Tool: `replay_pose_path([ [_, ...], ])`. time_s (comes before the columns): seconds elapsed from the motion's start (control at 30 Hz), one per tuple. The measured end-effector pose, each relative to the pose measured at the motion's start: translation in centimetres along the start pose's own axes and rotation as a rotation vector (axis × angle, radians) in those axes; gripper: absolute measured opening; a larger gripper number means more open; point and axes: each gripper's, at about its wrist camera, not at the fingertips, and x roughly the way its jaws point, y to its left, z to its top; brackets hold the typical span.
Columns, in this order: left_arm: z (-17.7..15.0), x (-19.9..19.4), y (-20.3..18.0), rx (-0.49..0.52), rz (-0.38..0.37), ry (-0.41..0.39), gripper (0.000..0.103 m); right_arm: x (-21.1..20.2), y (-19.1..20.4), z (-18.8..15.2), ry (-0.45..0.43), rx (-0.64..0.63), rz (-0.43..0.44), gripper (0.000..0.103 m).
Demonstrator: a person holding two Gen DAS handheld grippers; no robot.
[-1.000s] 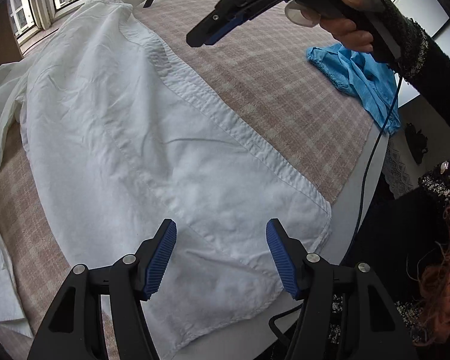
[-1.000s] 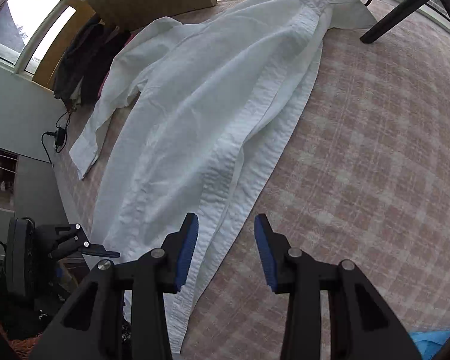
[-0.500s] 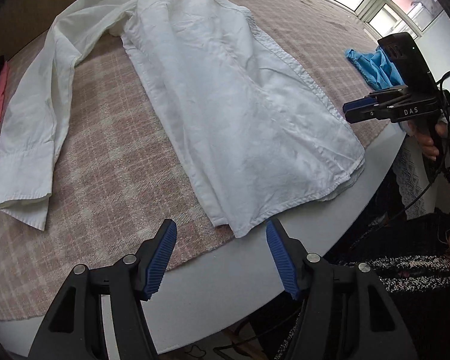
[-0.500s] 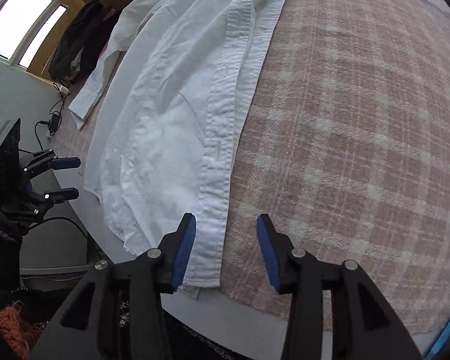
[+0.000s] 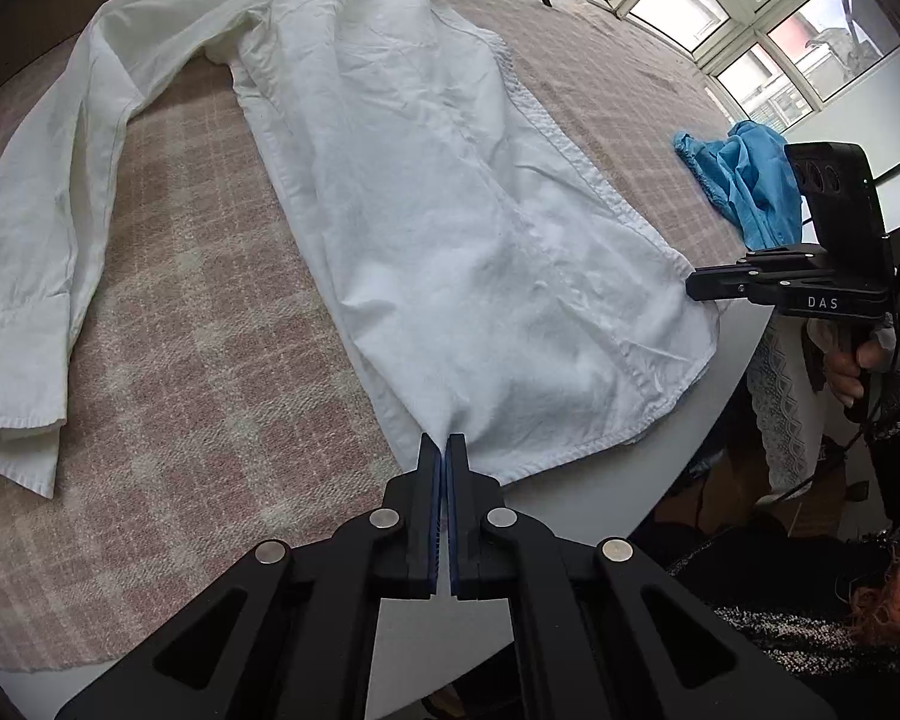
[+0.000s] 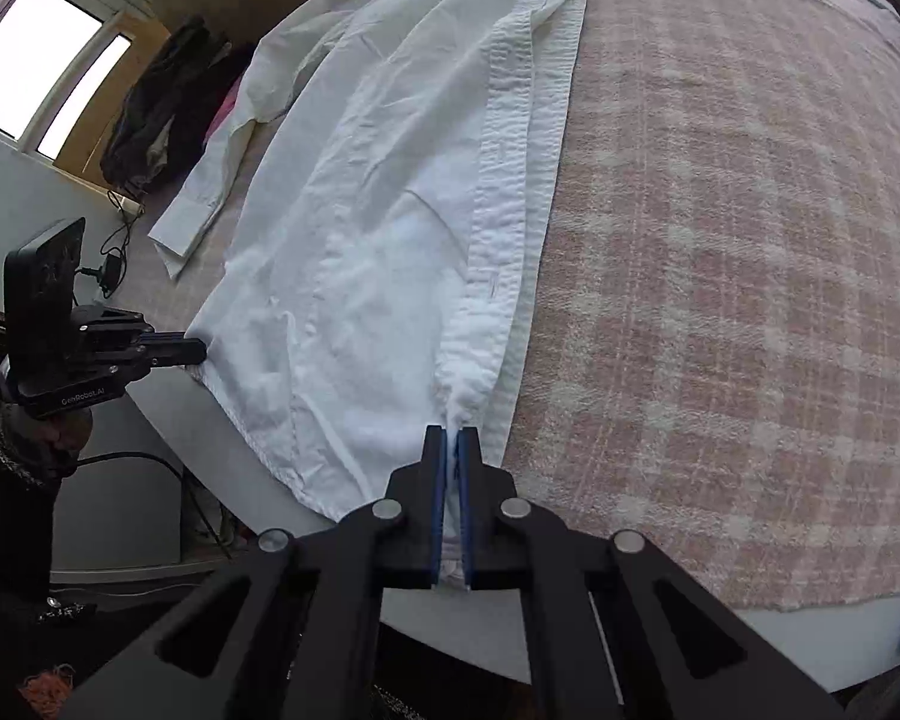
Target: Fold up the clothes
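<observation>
The shirt (image 5: 450, 228) hem overhangs the near table (image 5: 570, 504) edge, pinched by closed left gripper (image 5: 447, 450) and right gripper (image 6: 450, 444)

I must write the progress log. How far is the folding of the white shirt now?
Early stage. Done: the white shirt lies flat on the checked cloth, one side apparently folded in. In hand: left gripper and right gripper pinch the hem corners. Left: the spread sleeve and the crosswise folds.
</observation>
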Motion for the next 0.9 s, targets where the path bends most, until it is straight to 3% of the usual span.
replay_pose_path([
  [0.07,0.1,-0.8,0.3,-0.004,-0.006,-0.018,0.001,-1.1,0.1,-0.1,-0.028,0.039,0.059,0.004],
  [0.17,0.1,-0.2,0.9,-0.012,-0.021,0.008,0.001,-1.1,0.2,-0.4,-0.026,0.029,-0.022,0.004],
  [0.3,0.2,0.9,0.8,-0.005,-0.018,0.051,0.002,1.2,0.0,-1.3,0.032,0.043,-0.068,0.004],
  [0.43,0.7,0.9,0.3,0.011,-0.006,0.069,0.018,2.2,0.2,-1.5,0.073,0.025,-0.124,0.004],
  [0.5,0.6,1.0,0.0,0.026,-0.011,0.081,0.018,2.4,0.4,-1.5,0.092,0.021,-0.128,0.007],
  [0.57,0.5,1.3,-0.3,0.042,-0.021,0.098,0.016,2.0,0.7,-1.4,0.092,0.009,-0.147,0.008],
  [0.6,0.6,1.6,-0.7,0.047,-0.026,0.106,0.0,1.7,0.9,-1.3,0.085,0.002,-0.167,0.008],
  [0.7,1.5,0.1,-1.5,0.062,-0.061,0.072,0.0,0.2,2.0,-1.2,0.039,-0.033,-0.242,0.01],
  [0.73,2.1,-0.5,-1.8,0.071,-0.066,0.053,0.0,-0.7,2.8,-1.2,0.014,-0.07,-0.251,0.012],
  [0.83,4.5,-2.3,-2.5,0.092,-0.063,0.005,0.0,-2.0,5.6,-1.3,-0.042,-0.158,-0.263,0.04],
  [0.9,6.0,-3.0,-3.1,0.112,-0.049,-0.011,0.0,-2.4,7.5,-1.5,-0.079,-0.21,-0.286,0.04],
])
